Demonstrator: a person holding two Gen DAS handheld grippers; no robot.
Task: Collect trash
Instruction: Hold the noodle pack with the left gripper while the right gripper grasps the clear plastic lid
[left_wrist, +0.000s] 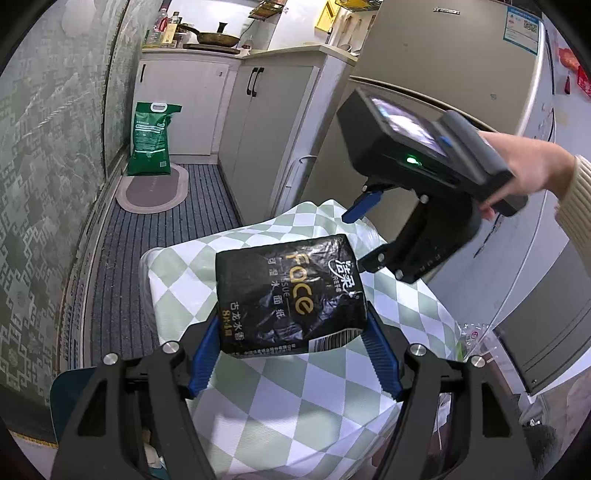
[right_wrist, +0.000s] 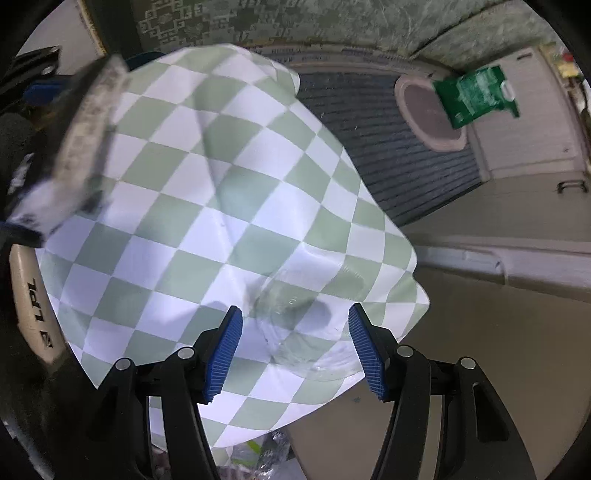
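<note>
Clamping the crinkled black plastic tissue pack (left_wrist: 291, 295), my left gripper (left_wrist: 291, 328) holds it above the green-and-white checkered cloth (left_wrist: 280, 398); my right gripper (left_wrist: 373, 236) hangs beside it. From the right wrist, my right gripper (right_wrist: 295, 347) stands apart, empty over that cloth (right_wrist: 207, 206).

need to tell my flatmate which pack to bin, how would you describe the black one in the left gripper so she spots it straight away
Find the small table with the green-and-white checkered cloth beside the fridge. Just above it, the left gripper clamps a crinkled black tissue pack. It is the only black item there, with gold "Face" lettering.
</note>
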